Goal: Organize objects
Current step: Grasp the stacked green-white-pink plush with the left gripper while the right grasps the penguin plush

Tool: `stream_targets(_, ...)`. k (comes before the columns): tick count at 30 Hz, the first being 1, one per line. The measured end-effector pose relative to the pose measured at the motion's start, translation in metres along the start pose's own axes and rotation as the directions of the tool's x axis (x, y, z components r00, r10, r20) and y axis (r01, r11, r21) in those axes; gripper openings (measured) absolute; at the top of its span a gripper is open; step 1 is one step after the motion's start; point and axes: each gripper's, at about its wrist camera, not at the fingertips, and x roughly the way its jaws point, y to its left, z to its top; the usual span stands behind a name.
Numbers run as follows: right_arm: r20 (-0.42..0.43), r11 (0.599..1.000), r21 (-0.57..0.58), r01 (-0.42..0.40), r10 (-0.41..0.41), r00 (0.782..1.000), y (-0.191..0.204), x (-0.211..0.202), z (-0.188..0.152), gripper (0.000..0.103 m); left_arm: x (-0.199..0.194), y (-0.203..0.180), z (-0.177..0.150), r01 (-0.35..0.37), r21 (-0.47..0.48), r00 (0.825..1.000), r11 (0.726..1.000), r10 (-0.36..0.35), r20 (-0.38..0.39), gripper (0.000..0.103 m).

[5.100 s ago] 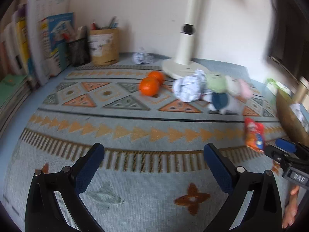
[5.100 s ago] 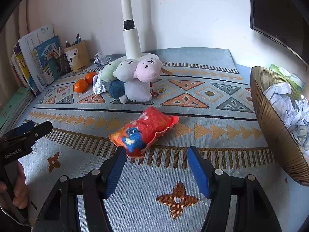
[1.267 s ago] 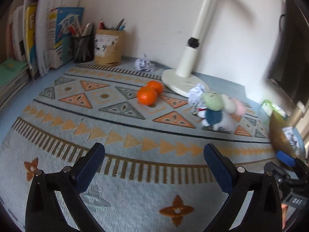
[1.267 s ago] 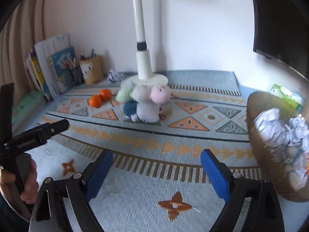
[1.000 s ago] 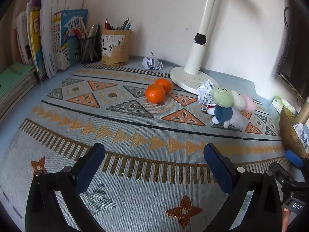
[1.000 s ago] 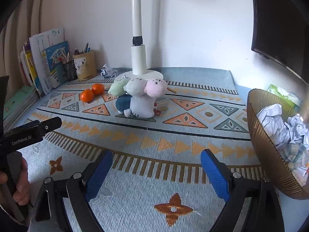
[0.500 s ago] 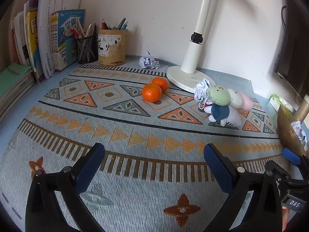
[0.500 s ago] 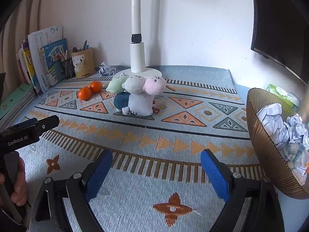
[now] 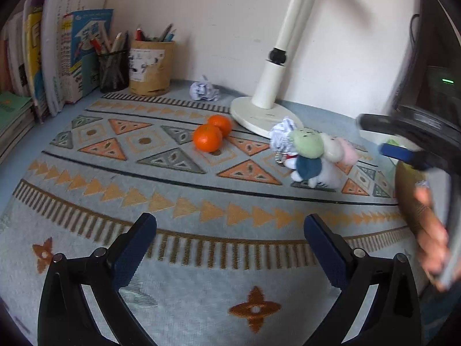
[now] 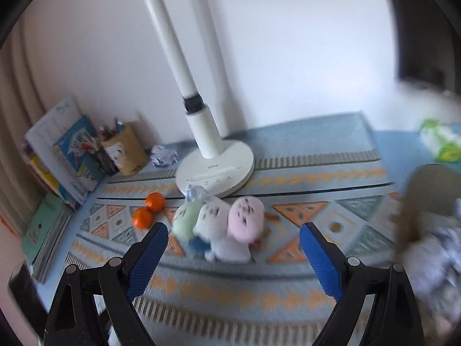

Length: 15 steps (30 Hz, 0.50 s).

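Observation:
A cluster of plush toys [image 9: 314, 155] in green, white, pink and blue lies on the patterned mat [image 9: 178, 196], also in the right wrist view [image 10: 222, 225]. A crumpled paper ball [image 9: 282, 132] touches it. Two oranges [image 9: 211, 134] sit to its left, also in the right wrist view [image 10: 148, 209]. Another paper ball [image 9: 204, 90] lies by the wall. My left gripper [image 9: 230, 248] is open and empty above the mat's near edge. My right gripper [image 10: 230, 248] is open and empty, raised in front of the plush toys, and shows at the right of the left wrist view [image 9: 403, 144].
A white lamp base [image 9: 259, 115] stands behind the toys. A brown bowl [image 10: 417, 201] holding crumpled paper is at the right. Pen holders [image 9: 149, 69] and books [image 9: 57, 57] line the left wall. A green tissue pack [image 10: 440, 141] lies at the far right.
My right gripper has risen and swung toward the plush toys, tilted. The red snack bag seen five seconds ago is no longer on the mat. My left gripper has barely moved.

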Motion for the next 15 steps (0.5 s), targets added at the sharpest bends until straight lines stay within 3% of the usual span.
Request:
stream_targets(4, -0.102, 1.000, 0.009, 0.010, -0.009, 0.995, -0.005, 0.060, 0.022, 0.088, -0.002, 0.020, 0.000, -0.012, -0.031, 1.000, 0.999, 0.011, -0.013, 0.102)
stream_targets(6, -0.170, 0.996, 0.014, -0.083, 0.084, 0.982, -0.003, 0.076, 0.025, 0.087, -0.004, 0.028, 0.001, -0.020, -0.047, 1.000, 0.999, 0.020, -0.011, 0.102)
stream_targets(9, -0.274, 0.961, -0.013, -0.276, 0.262, 0.926, 0.018, 0.066, 0.009, 0.086, -0.008, 0.035, 0.002, -0.033, -0.059, 0.999, 0.998, 0.033, 0.001, 0.102)
stream_targets(11, -0.254, 0.897, -0.055, -0.438, 0.412, 0.875, 0.034, 0.026, -0.008, 0.086, -0.014, 0.036, 0.002, -0.041, -0.050, 0.999, 0.998, 0.042, 0.018, 0.102)
stream_targets(12, -0.228, 0.889, -0.099, -0.447, 0.417, 0.880, 0.037, 0.009, -0.014, 0.086, -0.017, 0.037, 0.001, -0.041, -0.044, 0.999, 0.998, 0.043, 0.026, 0.102)
stream_targets(13, -0.175, 0.908, -0.152, -0.391, 0.364, 0.915, 0.037, -0.009, -0.021, 0.086, -0.018, 0.037, 0.001, -0.041, -0.041, 0.999, 0.998, 0.042, 0.030, 0.102)
stream_targets(15, -0.140, 0.942, -0.155, -0.298, 0.277, 0.951, 0.026, -0.014, -0.026, 0.086, -0.015, 0.037, 0.002, -0.024, -0.034, 1.000, 0.999, 0.024, 0.013, 0.102)
